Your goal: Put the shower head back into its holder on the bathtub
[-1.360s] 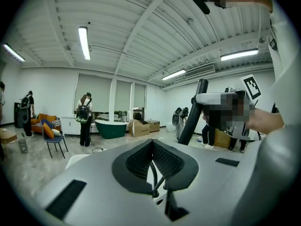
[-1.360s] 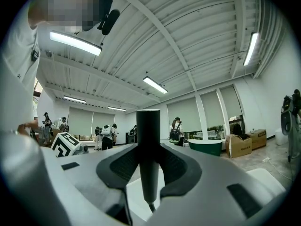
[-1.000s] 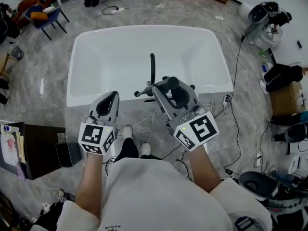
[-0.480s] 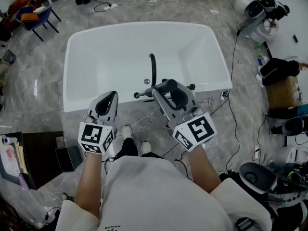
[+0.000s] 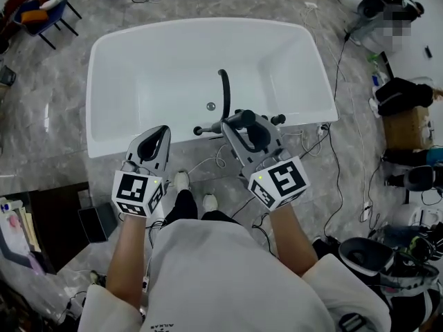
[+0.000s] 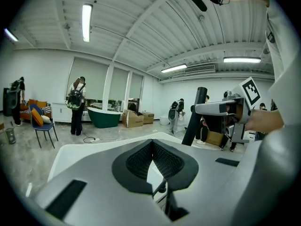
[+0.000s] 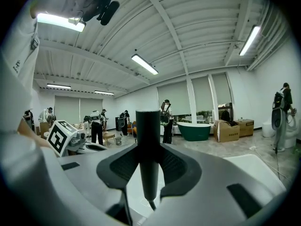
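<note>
The white bathtub (image 5: 138, 61) lies ahead of me, with a black curved spout (image 5: 223, 92) and its knobs (image 5: 198, 131) standing at the near rim. My right gripper (image 5: 240, 123) hovers over that fitting, shut on the black shower head (image 5: 246, 119). In the right gripper view its handle (image 7: 148, 140) stands upright between the pads of the right gripper (image 7: 150, 166). My left gripper (image 5: 160, 133) is level with it to the left, just short of the tub's near rim. Its pads (image 6: 141, 161) meet at the tips of the left gripper (image 6: 151, 144) with nothing between them. The left gripper view also shows the shower head (image 6: 196, 112).
Cables (image 5: 332, 158) run over the grey floor to the tub's right, with boxes and gear (image 5: 408, 126) beyond. A dark cabinet (image 5: 41, 206) stands at my left and a chair (image 5: 38, 16) at the far left. My feet (image 5: 181, 182) are just before the tub.
Both grippers have sunk and come closer to the tub's near rim. The right one has carried the shower head up to the black spout fitting. Both grips are unchanged.
</note>
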Demonstrator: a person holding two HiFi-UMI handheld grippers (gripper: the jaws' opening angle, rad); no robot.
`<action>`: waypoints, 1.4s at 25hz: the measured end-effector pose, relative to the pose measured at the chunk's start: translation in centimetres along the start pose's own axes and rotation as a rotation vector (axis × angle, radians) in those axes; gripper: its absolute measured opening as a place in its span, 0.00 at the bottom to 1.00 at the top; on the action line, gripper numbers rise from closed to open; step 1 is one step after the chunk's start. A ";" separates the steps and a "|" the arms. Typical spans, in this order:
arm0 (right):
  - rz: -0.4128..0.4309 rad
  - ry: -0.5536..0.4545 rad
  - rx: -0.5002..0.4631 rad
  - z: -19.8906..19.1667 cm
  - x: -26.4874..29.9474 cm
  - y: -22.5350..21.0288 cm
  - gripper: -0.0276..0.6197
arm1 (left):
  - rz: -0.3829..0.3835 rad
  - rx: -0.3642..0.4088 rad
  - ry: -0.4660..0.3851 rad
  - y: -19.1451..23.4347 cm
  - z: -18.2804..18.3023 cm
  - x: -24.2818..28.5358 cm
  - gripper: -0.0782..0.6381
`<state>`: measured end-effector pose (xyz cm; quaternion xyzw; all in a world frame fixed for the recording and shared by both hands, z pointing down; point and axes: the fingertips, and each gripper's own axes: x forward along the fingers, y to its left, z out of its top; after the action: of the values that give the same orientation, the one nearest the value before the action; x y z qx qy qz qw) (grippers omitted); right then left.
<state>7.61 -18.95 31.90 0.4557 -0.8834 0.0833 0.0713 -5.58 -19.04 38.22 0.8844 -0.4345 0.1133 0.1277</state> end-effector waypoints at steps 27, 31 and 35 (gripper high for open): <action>-0.004 0.160 0.039 -11.6 5.9 -1.7 0.27 | -0.019 -0.065 0.078 2.5 -7.1 3.7 0.12; -0.011 0.174 0.043 -12.9 6.4 -2.1 0.27 | -0.022 -0.080 0.087 2.8 -8.2 4.3 0.12; -0.008 0.199 0.053 -14.5 6.8 -1.9 0.27 | -0.021 -0.090 0.108 2.8 -9.4 4.6 0.12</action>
<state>6.01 -22.41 47.56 0.4503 -0.8676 0.1512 0.1472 -5.94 -21.06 48.82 0.8749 -0.4221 0.1400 0.1917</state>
